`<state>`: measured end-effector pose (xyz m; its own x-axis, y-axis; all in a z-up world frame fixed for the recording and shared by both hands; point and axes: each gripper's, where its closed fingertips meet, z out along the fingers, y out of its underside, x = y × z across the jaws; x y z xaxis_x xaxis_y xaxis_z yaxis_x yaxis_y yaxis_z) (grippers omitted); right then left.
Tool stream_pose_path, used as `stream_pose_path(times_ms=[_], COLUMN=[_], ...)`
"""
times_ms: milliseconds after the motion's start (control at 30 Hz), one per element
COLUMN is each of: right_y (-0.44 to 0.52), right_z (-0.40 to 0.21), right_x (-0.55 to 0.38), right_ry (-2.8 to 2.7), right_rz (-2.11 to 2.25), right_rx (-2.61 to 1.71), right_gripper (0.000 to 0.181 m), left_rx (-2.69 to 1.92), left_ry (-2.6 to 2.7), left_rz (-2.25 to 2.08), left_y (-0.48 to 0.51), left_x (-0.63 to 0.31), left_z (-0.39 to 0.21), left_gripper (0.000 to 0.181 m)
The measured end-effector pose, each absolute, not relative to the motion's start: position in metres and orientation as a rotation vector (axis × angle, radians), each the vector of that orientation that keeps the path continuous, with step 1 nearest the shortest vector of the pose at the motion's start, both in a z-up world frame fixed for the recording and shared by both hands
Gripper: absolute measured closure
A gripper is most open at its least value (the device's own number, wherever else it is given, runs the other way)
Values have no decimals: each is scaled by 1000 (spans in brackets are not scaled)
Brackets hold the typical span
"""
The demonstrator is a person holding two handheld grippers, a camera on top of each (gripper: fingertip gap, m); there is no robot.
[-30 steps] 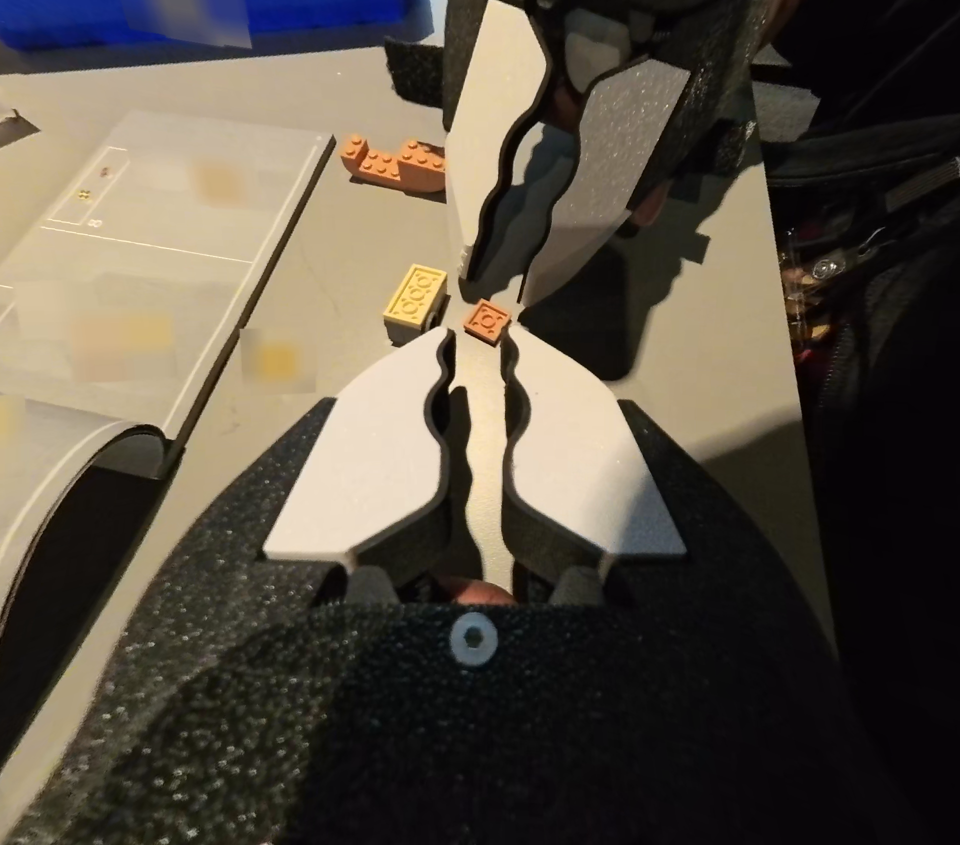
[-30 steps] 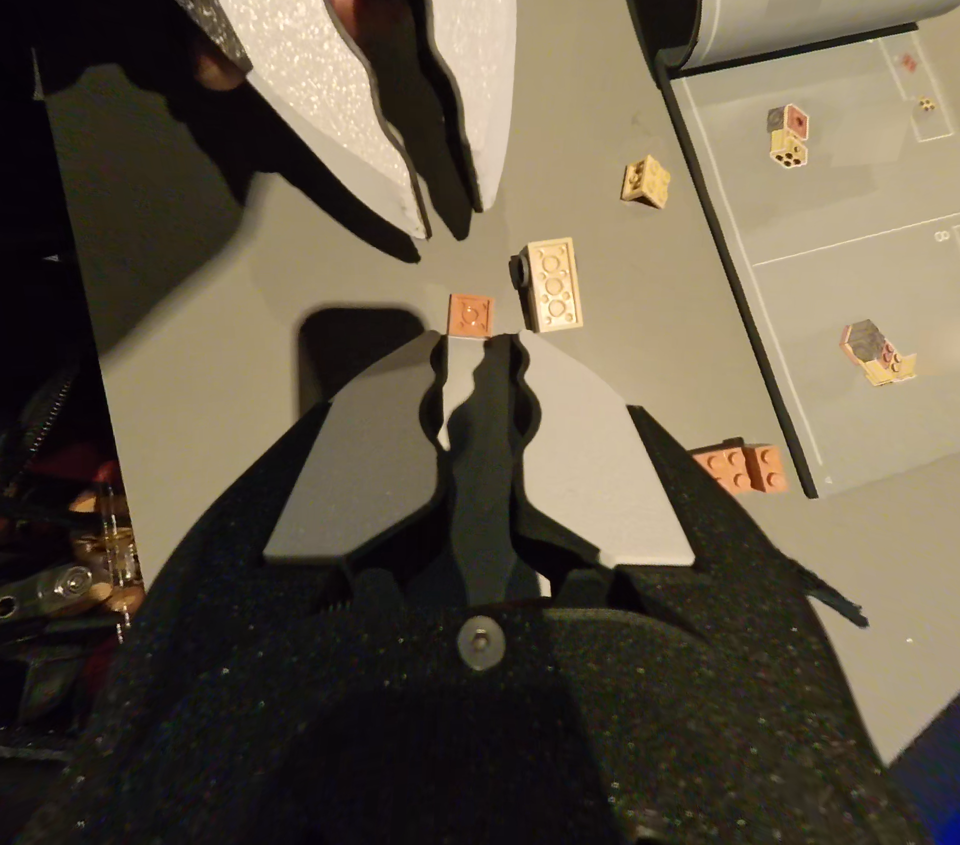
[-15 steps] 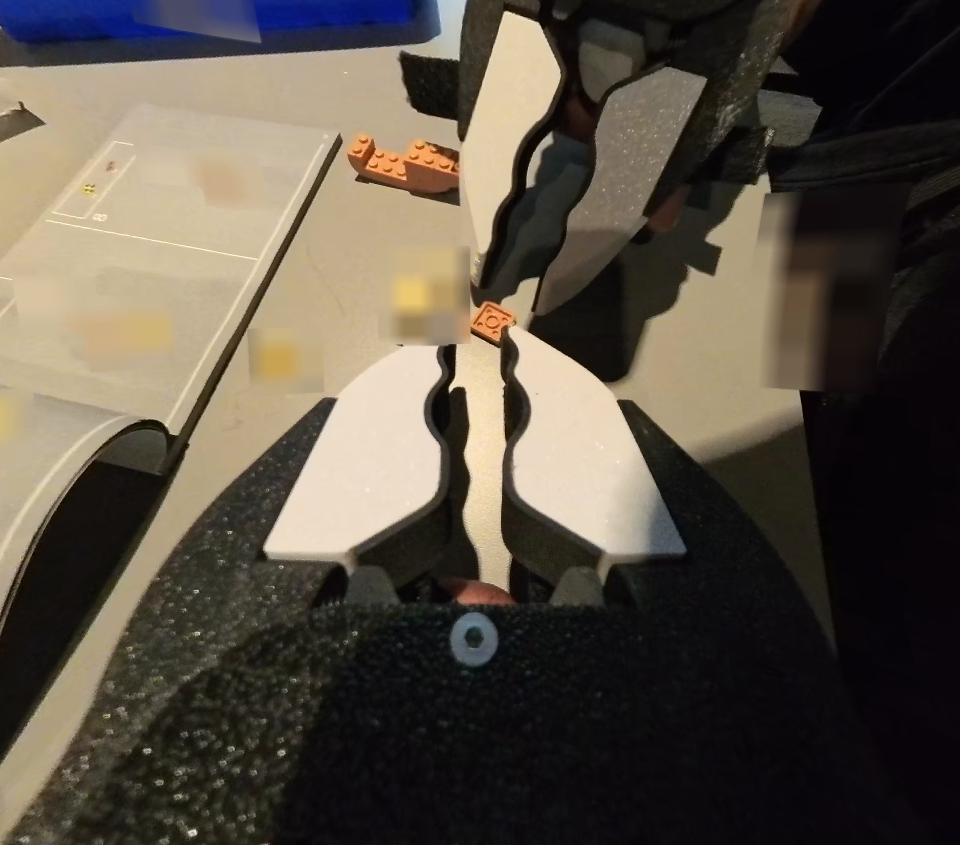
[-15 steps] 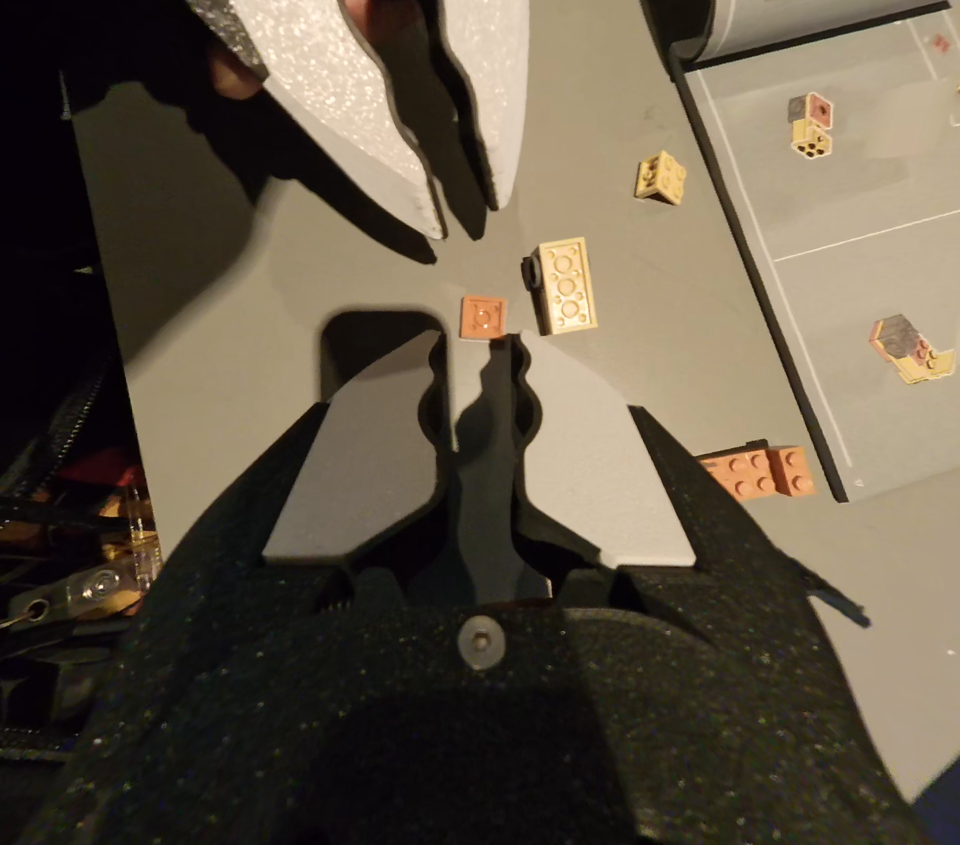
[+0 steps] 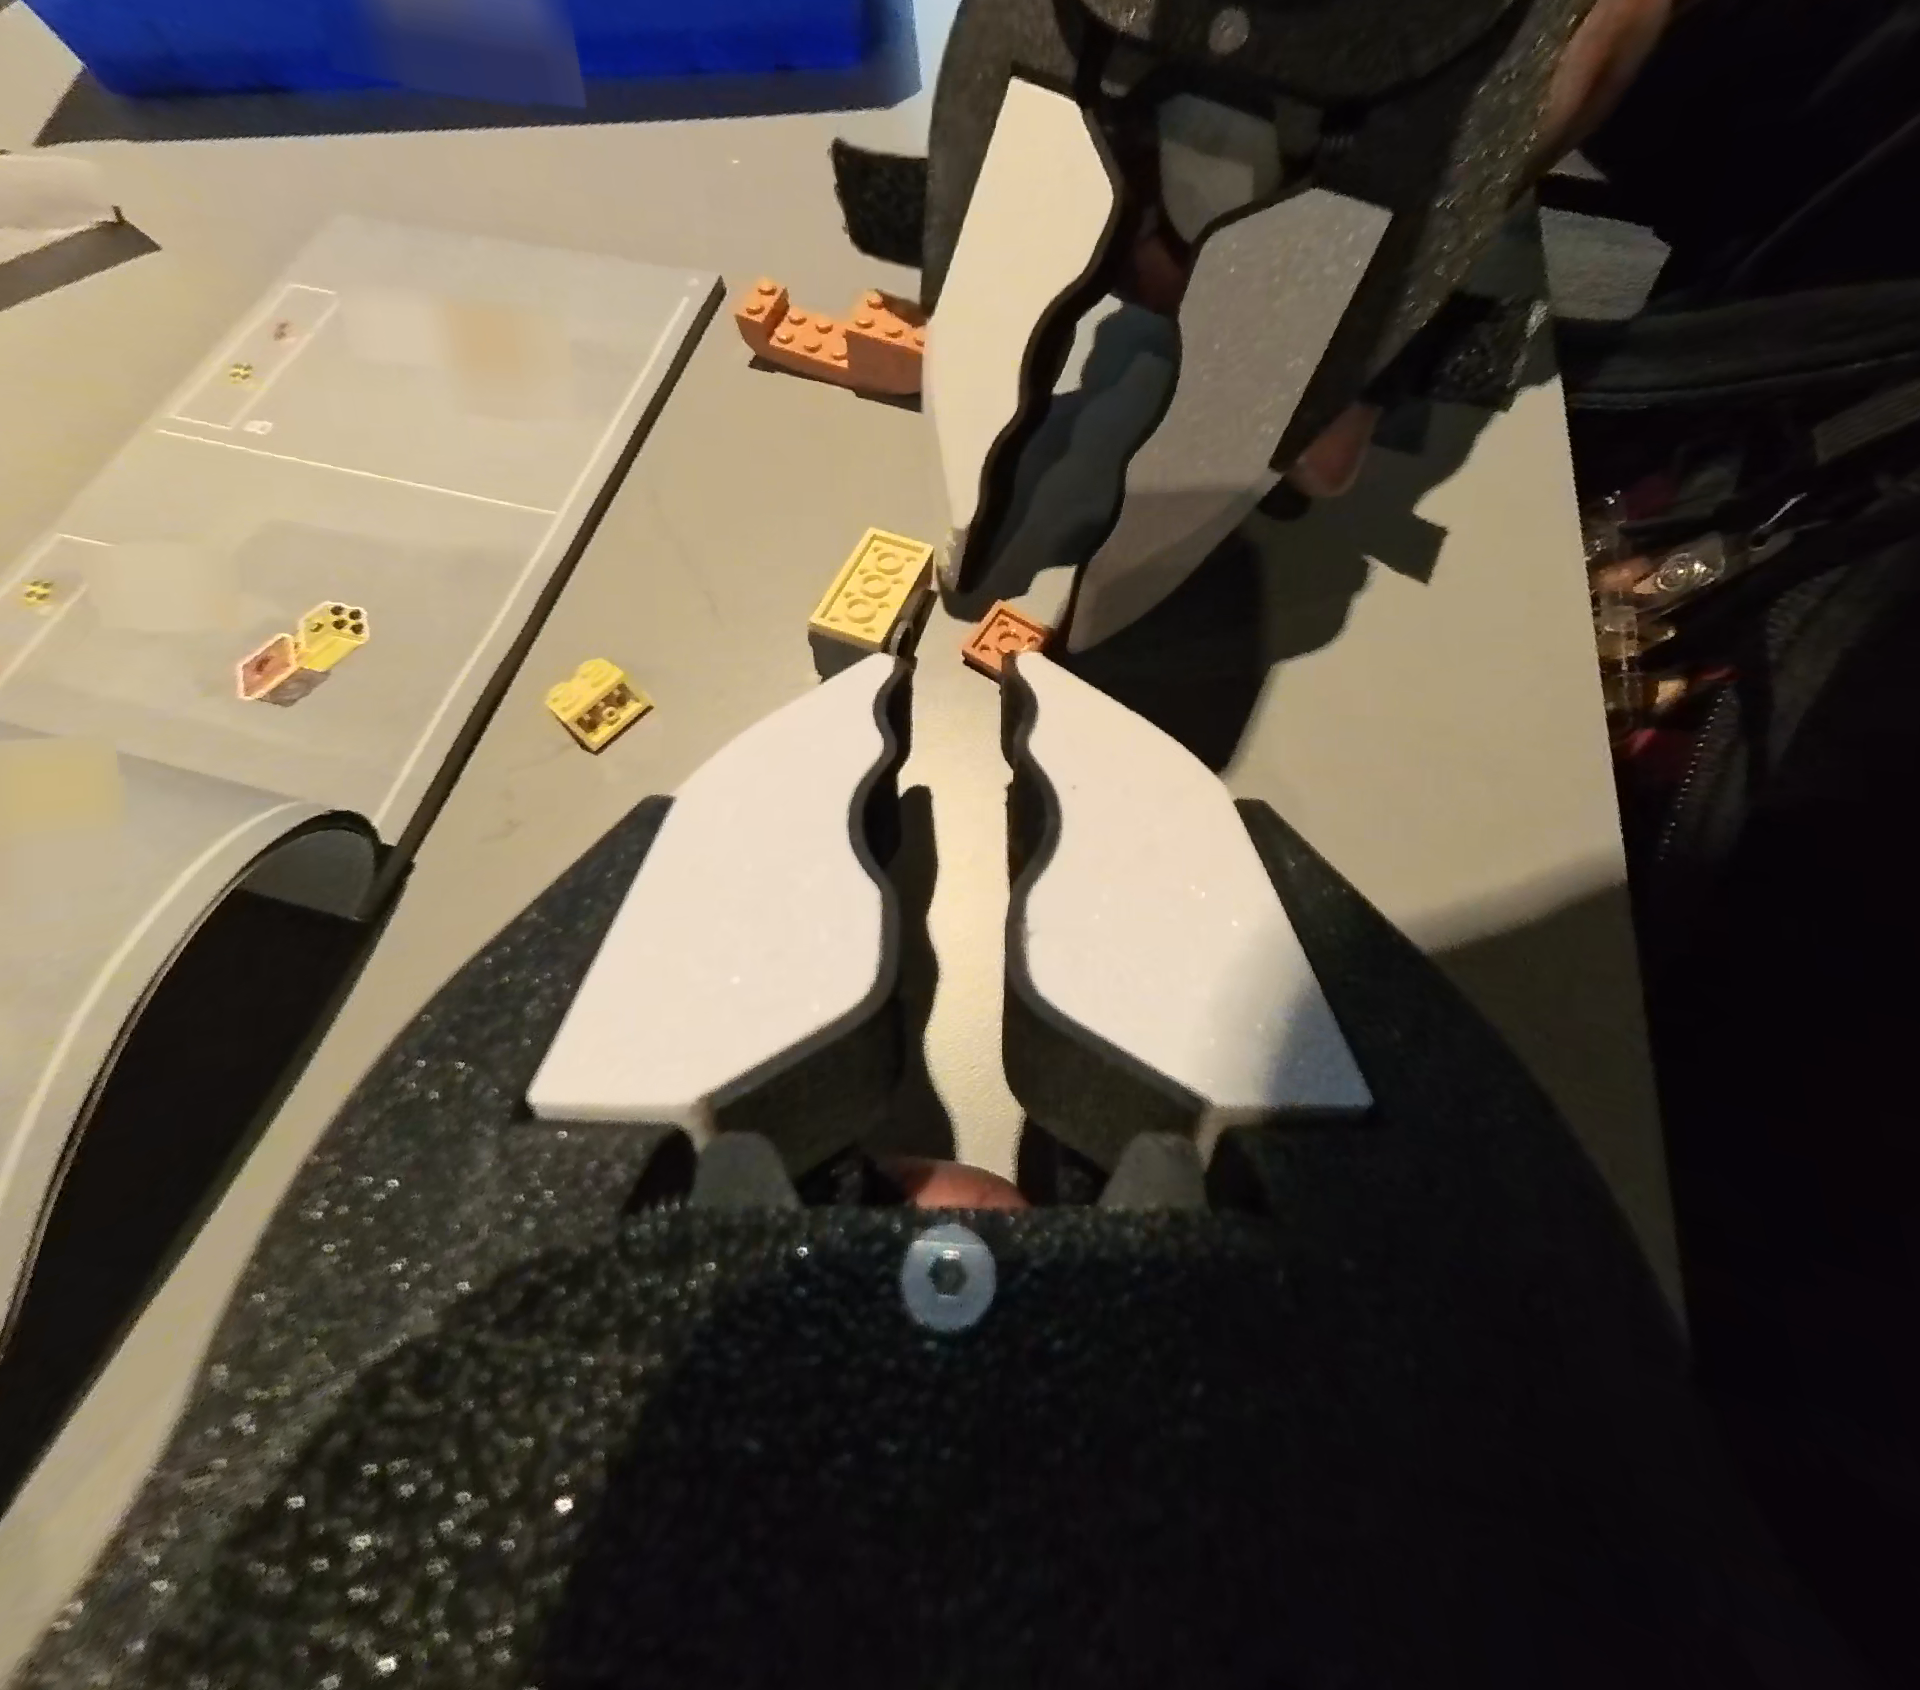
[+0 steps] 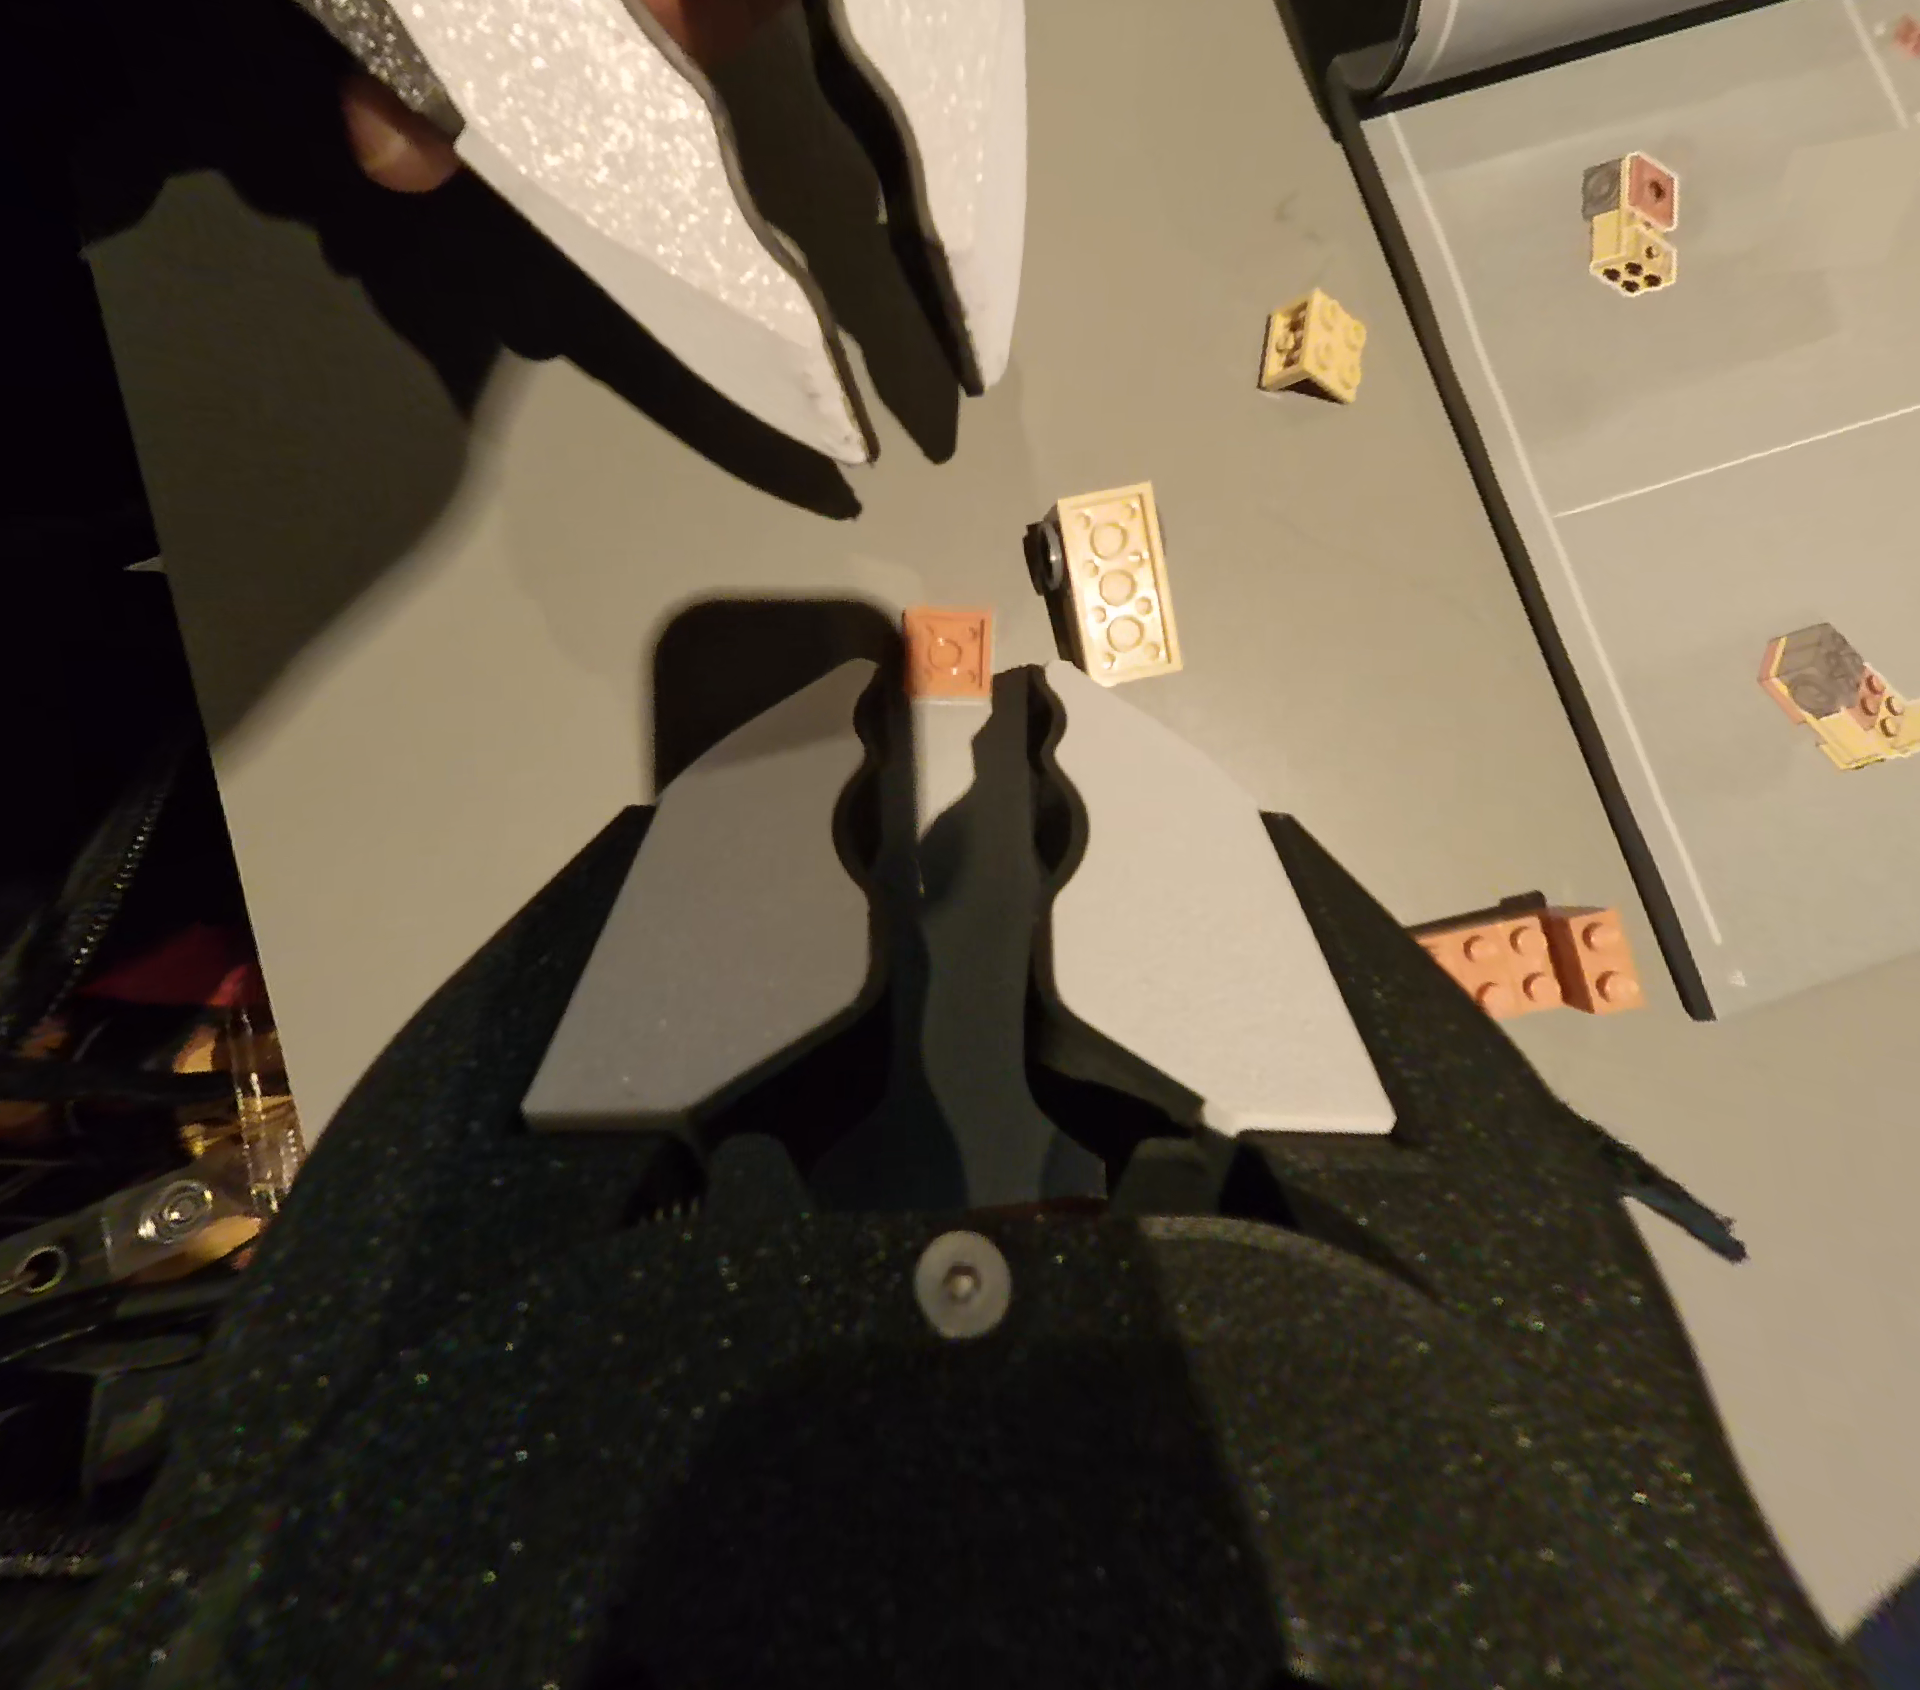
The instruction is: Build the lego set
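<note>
On the grey bench [image 6: 623,497] a small orange plate [image 6: 947,651] lay loose between both grippers, jaws narrowly parted, empty; squaring the right gripper [image 6: 951,684] over its edges would grip it best.

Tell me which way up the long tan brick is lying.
Upside down: the long tan brick lies flat on the table, its hollow underside with round tubes facing up.

No legible writing — instruction booklet [image 5: 343,487] included
</note>
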<state>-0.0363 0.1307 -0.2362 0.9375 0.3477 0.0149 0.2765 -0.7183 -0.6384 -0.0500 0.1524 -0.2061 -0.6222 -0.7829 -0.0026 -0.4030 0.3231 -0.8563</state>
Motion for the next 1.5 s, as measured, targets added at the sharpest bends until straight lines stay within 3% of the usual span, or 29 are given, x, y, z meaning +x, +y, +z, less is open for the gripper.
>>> stream_pose_path(times_ms=[633,1133,1233,1367,1500], right_y=[133,137,136,135,132], right_z=[-233,-169,-159,-137,-115], right_x=[-39,-19,-16,-9,5], right_ry=[-477,-249,-177,-57,59], right_rz=[176,708,841,1073,1280], right_rx=[-2388,-2005,-1927,-1755,-1539], right_gripper=[166,165,166,166,166], left_rx=[-1055,-964,-947,-919,-927], left_ry=[2180,2294,2302,2345,2362], left_rz=[-1213,-954,-961,-967,-1017], left_y=[153,162,160,155,149], left_x=[-49,-25,-21,-20,-18], left_z=[-208,-231,-231,-233,-232], left_gripper=[165,138,139,158,159])
